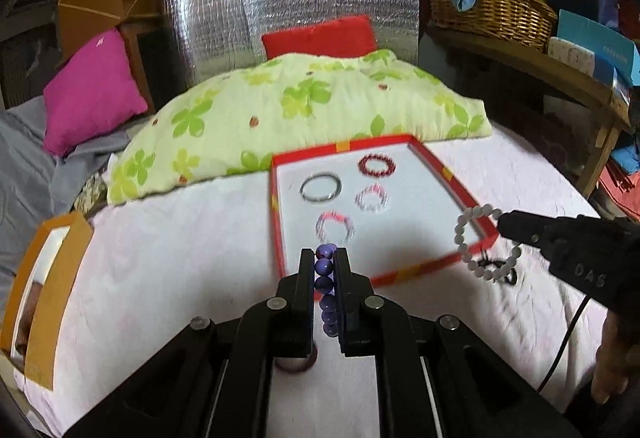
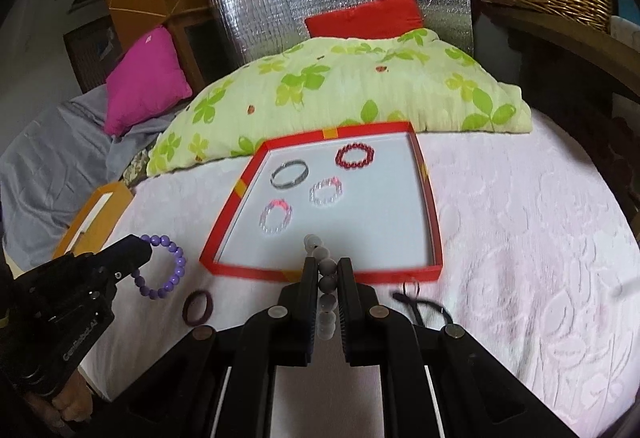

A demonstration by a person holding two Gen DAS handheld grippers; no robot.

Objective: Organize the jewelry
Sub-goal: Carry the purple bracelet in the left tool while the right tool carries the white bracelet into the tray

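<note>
My left gripper (image 1: 325,258) is shut on a purple bead bracelet (image 1: 326,288), held above the bed just short of the red tray's (image 1: 276,197) near edge; the bracelet also shows in the right wrist view (image 2: 168,270). My right gripper (image 2: 325,264) is shut on a white bead bracelet (image 2: 326,294), seen hanging at the tray's right corner in the left wrist view (image 1: 486,242). The tray (image 2: 434,222) holds a dark bangle (image 2: 290,173), a dark red bead bracelet (image 2: 355,155) and two clear-pink bracelets (image 2: 326,191) (image 2: 276,215).
A dark maroon ring band (image 2: 197,306) and a black cord piece (image 2: 420,304) lie on the pink bedspread before the tray. A green floral pillow (image 2: 340,85) sits behind the tray. An orange box (image 1: 44,290) stands at the bed's left edge.
</note>
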